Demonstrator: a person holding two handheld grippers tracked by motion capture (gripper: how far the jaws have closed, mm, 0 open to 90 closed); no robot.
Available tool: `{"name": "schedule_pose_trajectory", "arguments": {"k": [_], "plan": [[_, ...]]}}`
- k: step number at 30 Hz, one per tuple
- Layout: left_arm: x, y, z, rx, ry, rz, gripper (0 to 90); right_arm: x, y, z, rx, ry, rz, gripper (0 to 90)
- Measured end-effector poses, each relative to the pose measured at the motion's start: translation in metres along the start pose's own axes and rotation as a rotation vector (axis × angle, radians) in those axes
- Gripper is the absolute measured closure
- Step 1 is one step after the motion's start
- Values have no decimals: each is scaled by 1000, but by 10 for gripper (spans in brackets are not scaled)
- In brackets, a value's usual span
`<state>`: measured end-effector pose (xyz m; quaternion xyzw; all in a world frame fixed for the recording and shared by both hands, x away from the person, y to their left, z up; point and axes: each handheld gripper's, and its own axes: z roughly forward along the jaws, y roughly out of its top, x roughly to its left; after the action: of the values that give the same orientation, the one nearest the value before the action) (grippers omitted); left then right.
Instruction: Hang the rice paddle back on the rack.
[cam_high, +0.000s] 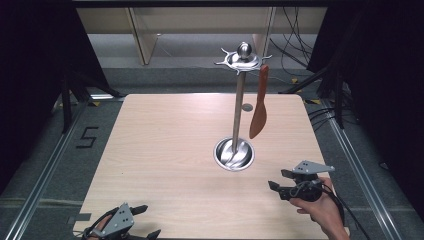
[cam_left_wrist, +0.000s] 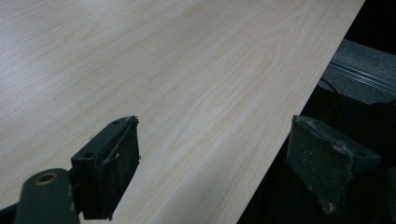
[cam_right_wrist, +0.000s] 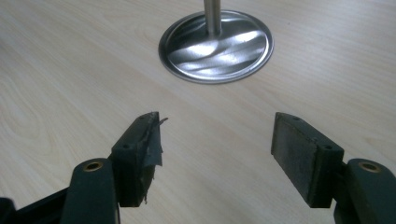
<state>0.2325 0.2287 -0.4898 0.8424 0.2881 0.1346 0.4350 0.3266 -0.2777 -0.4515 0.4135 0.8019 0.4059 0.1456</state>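
A brown spatula (cam_high: 259, 104) with a flat, leaf-shaped blade hangs from the hooked crown of a steel stand (cam_high: 239, 102), well ahead of the right gripper (cam_high: 280, 180). That gripper's jaws gape wide and empty, facing the stand's round dished base. The left gripper (cam_high: 147, 220) is likewise wide open, holding nothing, over the table (cam_high: 165, 150) edge.

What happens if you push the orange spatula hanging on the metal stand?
The orange spatula would probably swing, since it hangs freely from the top ring. The metal stand likely stays upright on its wide round base.
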Motion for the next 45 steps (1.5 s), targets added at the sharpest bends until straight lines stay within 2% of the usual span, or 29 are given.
{"name": "schedule_pose_trajectory", "arguments": {"k": [4, 5, 6, 8, 9, 14, 15, 16, 17, 18, 19, 22, 23, 24, 25, 26, 28, 29, 34, 35, 36, 39, 45], "plan": [[0, 0, 0, 1, -2, 1, 164, 1, -4, 2, 16, 4, 2, 340], [0, 0, 0, 2, -2, 1, 163, 0, -7, 3, 11, 5, -20, 339], [0, 0, -1, 4, -7, 2, 163, 2, -8, 3, 25, 14, 3, 338], [0, 0, -1, 5, -8, 2, 163, 1, -9, 3, 25, 12, -8, 338], [0, 0, -1, 4, -7, 2, 163, 3, -11, 3, 30, 9, 15, 337], [0, 0, -1, 3, -7, 1, 163, 3, -18, 5, 36, 15, 4, 336], [0, 0, -1, 3, -7, 1, 163, 5, -22, 5, 48, 11, 21, 335], [0, 0, -1, 4, -7, 2, 163, 3, -23, 5, 55, 10, 4, 335], [0, 0, -1, 5, -8, 2, 163, 4, -25, 5, 50, 9, 24, 335], [0, 0, -1, 5, -8, 3, 163, 4, -26, 4, 54, -6, 17, 335], [0, 0, -1, 4, -7, 3, 163, 4, -27, 3, 60, 7, 30, 335], [0, 0, -1, 4, -7, 3, 163, 2, -30, 3, 51, 1, 14, 334], [0, 0, -1, 6, -6, 4, 164, 4, -33, 0, 58, 2, 41, 334], [0, 0, 0, 1, 2, 2, 163, 2, -34, 0, 43, 4, 11, 333], [0, 0, 0, 5, -4, 3, 163, 2, -35, 0, 46, 2, 7, 333], [0, 0, 0, 3, -1, 4, 163, 5, -37, -1, 44, -4, 40, 333], [0, 0, 0, 3, 0, 3, 163, 5, -38, -2, 54, -3, 34, 333], [-1, 0, 1, -8, -6, -14, 163, 6, -41, -3, 46, 0, 29, 331], [-1, 0, 1, -9, -9, -17, 163, 7, -46, -3, 36, -5, 40, 330], [-1, 0, 1, -9, -8, -18, 164, 5, -46, -4, 45, -10, 18, 329], [-1, 0, 0, -4, -12, -17, 163, 8, -47, -4, 53, -6, 52, 329], [-1, 0, 0, -3, -12, -17, 163, 7, -48, -4, 40, -9, 32, 328], [-2, 0, 1, -15, -6, -18, 163, 8, -49, -4, 32, -12, 45, 328]]}}
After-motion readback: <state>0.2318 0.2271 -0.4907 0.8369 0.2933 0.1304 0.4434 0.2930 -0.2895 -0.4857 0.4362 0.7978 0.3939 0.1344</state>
